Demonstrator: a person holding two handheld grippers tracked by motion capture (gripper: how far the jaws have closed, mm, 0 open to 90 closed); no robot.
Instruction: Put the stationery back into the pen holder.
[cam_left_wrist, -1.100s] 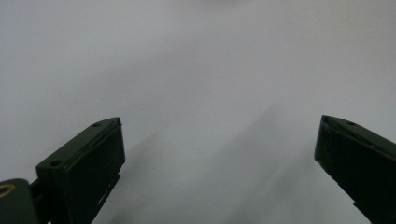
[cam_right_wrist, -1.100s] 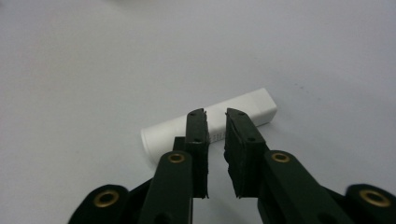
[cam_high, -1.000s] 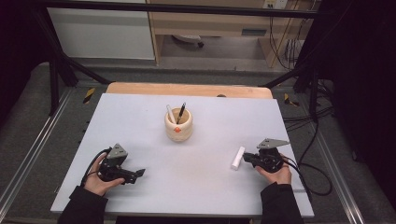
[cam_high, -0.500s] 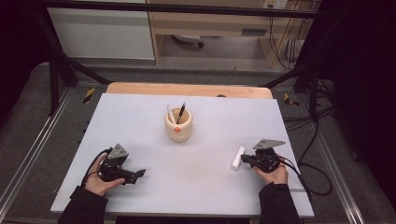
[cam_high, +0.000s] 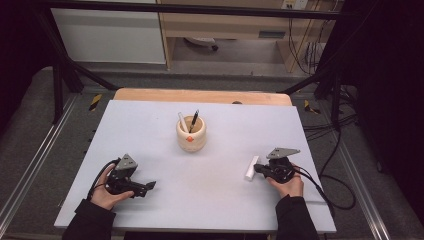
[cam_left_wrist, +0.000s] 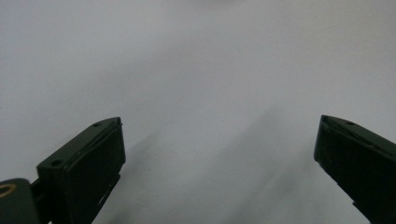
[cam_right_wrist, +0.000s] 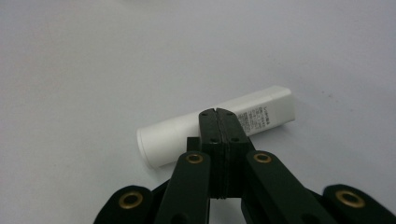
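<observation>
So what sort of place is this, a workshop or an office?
Most likely a lab bench set up for recording hand work. A person holds a cabled left gripper and right gripper over a plain white table, inside a black frame, with loose cables on the floor.

We find our left gripper (cam_high: 148, 186) held low in the left hand (cam_high: 102, 192), its jaws standing wide apart with nothing between them. Our right gripper (cam_high: 256, 169), held in the right hand (cam_high: 286, 184), has its jaws pressed fully together. Both forearms enter from the near edge
</observation>
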